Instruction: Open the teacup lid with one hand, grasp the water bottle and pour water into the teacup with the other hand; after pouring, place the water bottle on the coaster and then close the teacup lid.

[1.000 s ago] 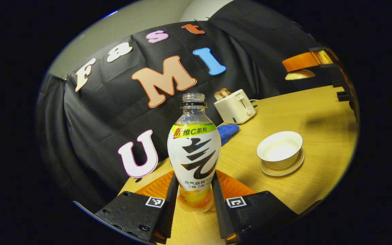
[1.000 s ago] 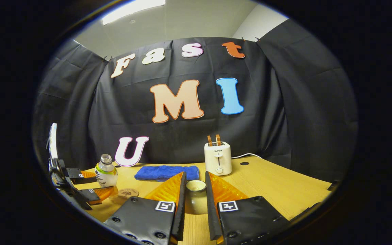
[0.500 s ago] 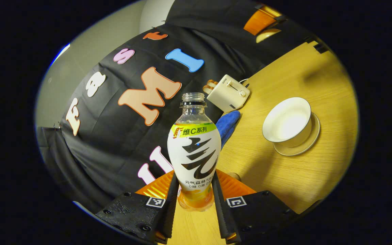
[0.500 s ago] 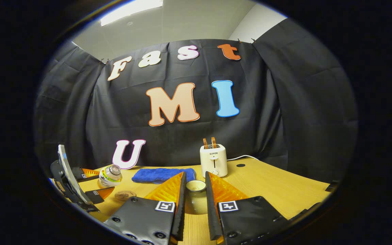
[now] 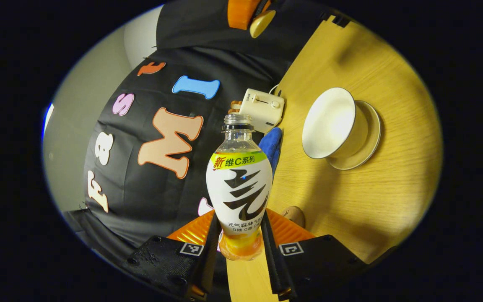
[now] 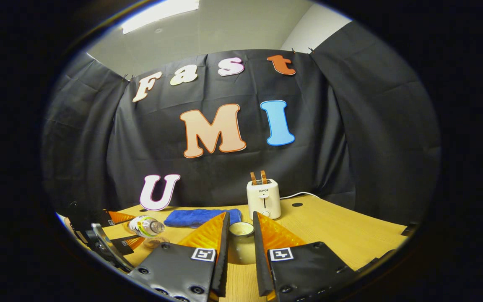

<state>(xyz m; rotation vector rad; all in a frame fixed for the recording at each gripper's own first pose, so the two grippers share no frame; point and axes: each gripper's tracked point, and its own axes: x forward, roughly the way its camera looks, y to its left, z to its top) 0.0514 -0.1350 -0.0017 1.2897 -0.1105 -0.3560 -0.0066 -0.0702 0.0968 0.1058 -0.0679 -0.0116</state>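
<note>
My left gripper (image 5: 239, 224) is shut on the water bottle (image 5: 239, 184), a capless clear bottle with a white label. It is rolled far over, so the table stands almost on end in the left gripper view. The open white teacup (image 5: 331, 123) sits on its saucer (image 5: 371, 140), up and to the right of the bottle's neck. A round coaster (image 5: 295, 214) lies by my right finger. My right gripper (image 6: 240, 228) is shut on the cream teacup lid (image 6: 241, 243), held above the table. In the right gripper view the bottle (image 6: 147, 226) lies nearly level, neck pointing right, above the coaster (image 6: 156, 242).
A white toaster (image 6: 263, 200) with two slices stands at the back of the wooden table (image 6: 333, 235), its cord trailing right. A folded blue cloth (image 6: 199, 217) lies left of it, against the black wall.
My left gripper has rolled further over, tipping the bottle from upright to nearly level with its neck toward the teacup. My right gripper has kept the lid almost still.
</note>
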